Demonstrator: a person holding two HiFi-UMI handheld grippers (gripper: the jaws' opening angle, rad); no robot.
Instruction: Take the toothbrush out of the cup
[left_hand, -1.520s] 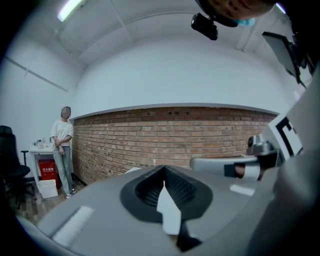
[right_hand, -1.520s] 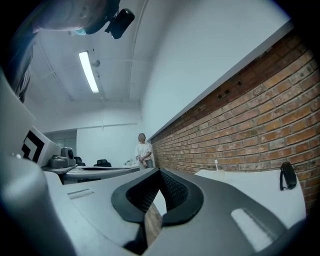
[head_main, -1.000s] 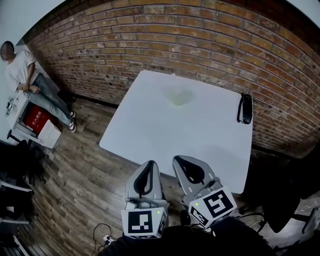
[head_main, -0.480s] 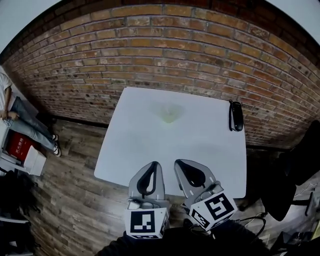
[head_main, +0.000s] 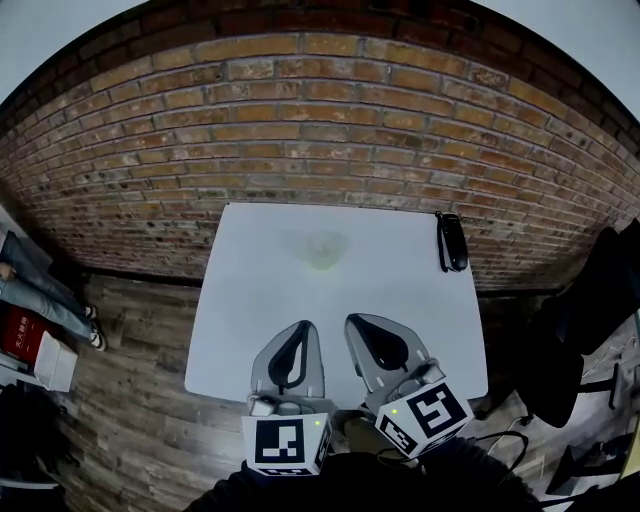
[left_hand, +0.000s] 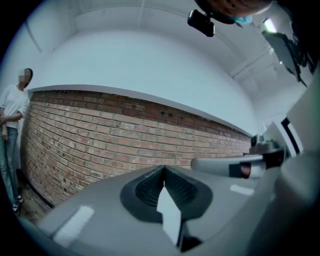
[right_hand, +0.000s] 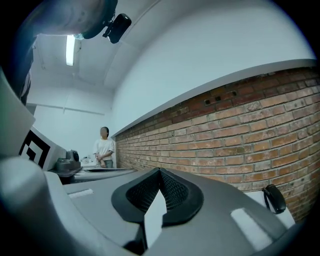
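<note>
A faint, pale translucent cup (head_main: 322, 248) stands on the white table (head_main: 250, 330), toward its far side; no toothbrush can be made out in it. My left gripper (head_main: 300, 327) and right gripper (head_main: 357, 320) hang side by side over the table's near edge, well short of the cup. Each points level at the brick wall. Both are shut with nothing between the jaws, as the left gripper view (left_hand: 163, 169) and the right gripper view (right_hand: 159, 171) show.
A black oblong object (head_main: 450, 240) lies at the table's far right corner, also seen as the black object (right_hand: 274, 198). A brick wall (head_main: 320, 130) runs behind the table. A person (left_hand: 10, 125) stands at the far left. The floor is wood planks (head_main: 130, 400).
The view has swung left to right, so the table now sits centred ahead and the person at the left has slid almost out of the head view. Both grippers stayed shut and side by side.
</note>
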